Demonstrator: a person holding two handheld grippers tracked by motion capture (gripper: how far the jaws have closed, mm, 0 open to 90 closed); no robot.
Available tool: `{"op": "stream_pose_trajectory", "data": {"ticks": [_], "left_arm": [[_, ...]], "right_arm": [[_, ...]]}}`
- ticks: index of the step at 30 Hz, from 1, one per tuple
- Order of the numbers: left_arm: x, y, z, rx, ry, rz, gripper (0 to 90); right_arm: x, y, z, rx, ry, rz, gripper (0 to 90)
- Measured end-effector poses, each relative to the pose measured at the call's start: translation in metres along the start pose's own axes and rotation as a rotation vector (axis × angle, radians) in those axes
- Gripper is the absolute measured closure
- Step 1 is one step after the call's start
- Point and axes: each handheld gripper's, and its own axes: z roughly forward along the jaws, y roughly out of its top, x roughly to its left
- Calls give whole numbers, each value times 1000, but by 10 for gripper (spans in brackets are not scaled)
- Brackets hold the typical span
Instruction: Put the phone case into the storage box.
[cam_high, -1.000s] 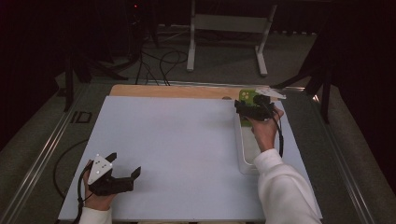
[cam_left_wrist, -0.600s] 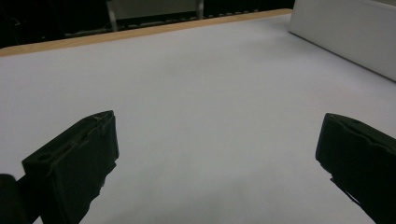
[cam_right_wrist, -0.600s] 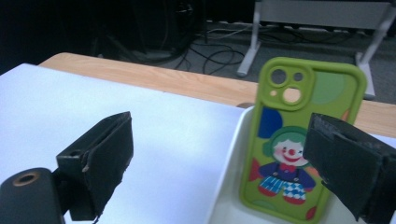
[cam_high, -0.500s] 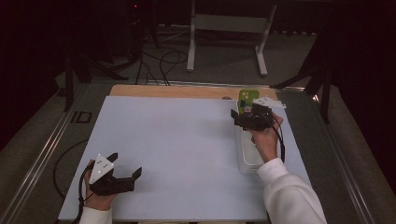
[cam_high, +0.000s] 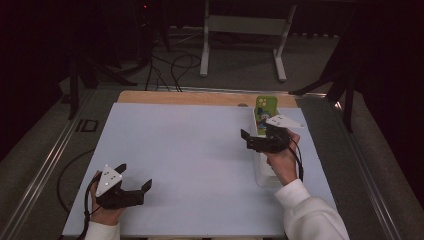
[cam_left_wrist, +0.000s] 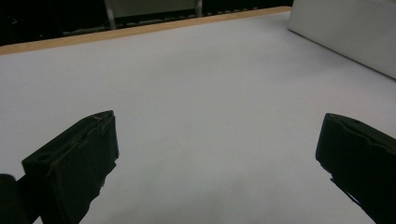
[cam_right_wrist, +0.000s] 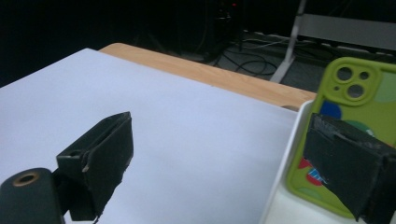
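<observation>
Right gripper (cam_high: 247, 141) over the right side of the table (cam_high: 190, 150), claw spread wide, pinching nothing. Left gripper (cam_high: 136, 176) near the table's near left corner, claw likewise spread and empty, well apart from the work.

Green-cased phone (cam_high: 265, 107) at the far end of the white tray (cam_high: 263, 177), near the table's far right corner, propped with the camera end up, the back with the lenses facing the right gripper.

Risks, as judged from here:
- Likely to catch the tray wall instead of the phone: claw straddling the tray's inner wall, one jaw over the bare table, the other over the tray.
- Could tip the propped phone flat with a nudge from the nearer jaw before any closing.
- Could slip on the smooth case if gripped at a corner only.
- Could drag the light tray along the table on a snag.

Right gripper view: phone (cam_right_wrist: 359, 93) close up, lenses and coloured print plain, one jaw crossing in front of its lower part; touching or just short of it, cannot tell. High view: tray's full run along the right edge and both hands together. Left gripper view: tray wall (cam_left_wrist: 345, 32) far off.
</observation>
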Motion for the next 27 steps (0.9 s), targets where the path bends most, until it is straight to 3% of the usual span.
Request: {"op": "stream_pose_trajectory", "data": {"ticks": [7, 13, 27], "left_arm": [[0, 0, 0, 2, -1, -1, 0], [0, 0, 1, 5, -3, -2, 0], [1, 1, 1, 9, -7, 1, 0]], "right_arm": [[10, -6, -13, -14, 37, -7, 84], [17, -9, -21, 7, 80, -24, 84], [19, -28, -42, -25, 93, -21, 84]]}}
